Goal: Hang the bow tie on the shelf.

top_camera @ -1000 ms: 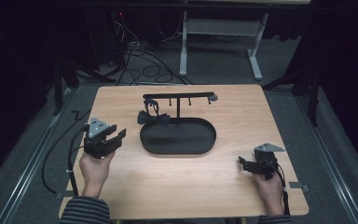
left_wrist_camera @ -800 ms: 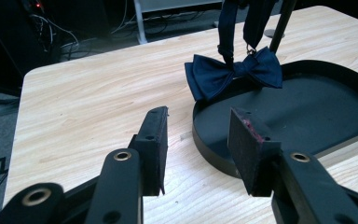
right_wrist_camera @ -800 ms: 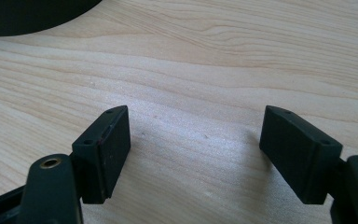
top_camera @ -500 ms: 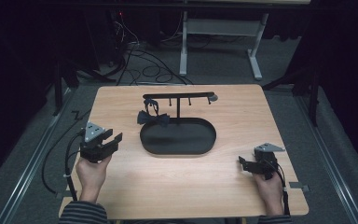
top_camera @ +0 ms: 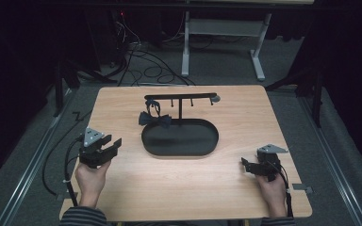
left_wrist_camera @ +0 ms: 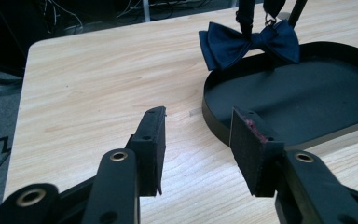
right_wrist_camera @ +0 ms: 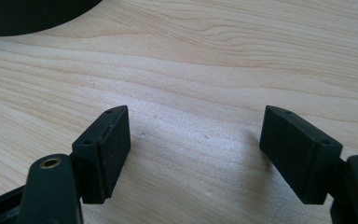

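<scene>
In the left gripper view we lose the top of the stand [left_wrist_camera: 298, 9] and the strap above the bow tie [left_wrist_camera: 249, 42] at the upper edge, and the tray [left_wrist_camera: 307, 93] runs off the right edge. In the right gripper view we catch just a corner of the tray [right_wrist_camera: 32, 14].

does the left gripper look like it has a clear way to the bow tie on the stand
Probably yes. The left gripper is open and faces the bow tie, with bare table between them. The tie hangs over the tray rim, so it would have to rise a little.
</scene>
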Demonstrator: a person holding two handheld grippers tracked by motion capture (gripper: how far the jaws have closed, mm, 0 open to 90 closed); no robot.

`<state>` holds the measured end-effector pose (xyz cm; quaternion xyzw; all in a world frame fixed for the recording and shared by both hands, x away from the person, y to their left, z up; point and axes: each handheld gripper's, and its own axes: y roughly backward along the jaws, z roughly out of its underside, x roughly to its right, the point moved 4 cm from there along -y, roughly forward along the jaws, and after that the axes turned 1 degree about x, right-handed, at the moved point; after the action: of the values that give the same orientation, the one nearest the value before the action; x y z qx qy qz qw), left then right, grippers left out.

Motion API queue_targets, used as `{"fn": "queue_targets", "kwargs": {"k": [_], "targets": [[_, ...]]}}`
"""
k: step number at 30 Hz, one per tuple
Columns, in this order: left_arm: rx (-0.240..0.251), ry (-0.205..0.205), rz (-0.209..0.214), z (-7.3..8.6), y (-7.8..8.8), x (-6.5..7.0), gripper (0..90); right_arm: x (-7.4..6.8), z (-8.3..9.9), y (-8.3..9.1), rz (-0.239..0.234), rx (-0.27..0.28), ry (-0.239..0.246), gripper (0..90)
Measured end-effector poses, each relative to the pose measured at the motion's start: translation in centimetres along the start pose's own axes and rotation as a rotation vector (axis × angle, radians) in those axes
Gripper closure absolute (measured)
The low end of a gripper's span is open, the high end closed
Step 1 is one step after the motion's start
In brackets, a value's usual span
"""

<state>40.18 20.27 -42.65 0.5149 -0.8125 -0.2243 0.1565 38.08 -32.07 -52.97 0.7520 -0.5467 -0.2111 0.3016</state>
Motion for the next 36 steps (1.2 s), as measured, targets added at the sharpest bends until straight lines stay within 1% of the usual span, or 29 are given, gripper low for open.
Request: {"fn": "queue_targets", "kwargs": {"k": [8,13,21,29,36], "targets": [[-0.016,0.010,0.006,0.9,-0.4,-0.1,55.2,0.0,0.0,0.0,0.000,0.000,0.000,25.8],[-0.033,0.018,0.026,1.7,-0.8,0.2,55.0,0.0,0.0,0.0,0.001,0.000,0.000,25.8],[-0.052,0.050,0.042,3.1,-1.3,0.6,55.0,0.0,0.0,0.0,0.001,0.000,0.000,25.8],[-0.073,0.071,0.051,4.4,-1.7,0.8,54.5,0.0,0.0,0.0,0.000,0.000,0.000,25.8],[-0.093,0.071,0.051,5.3,-2.3,1.0,53.5,0.0,0.0,0.0,0.001,0.000,0.000,25.8]]}}
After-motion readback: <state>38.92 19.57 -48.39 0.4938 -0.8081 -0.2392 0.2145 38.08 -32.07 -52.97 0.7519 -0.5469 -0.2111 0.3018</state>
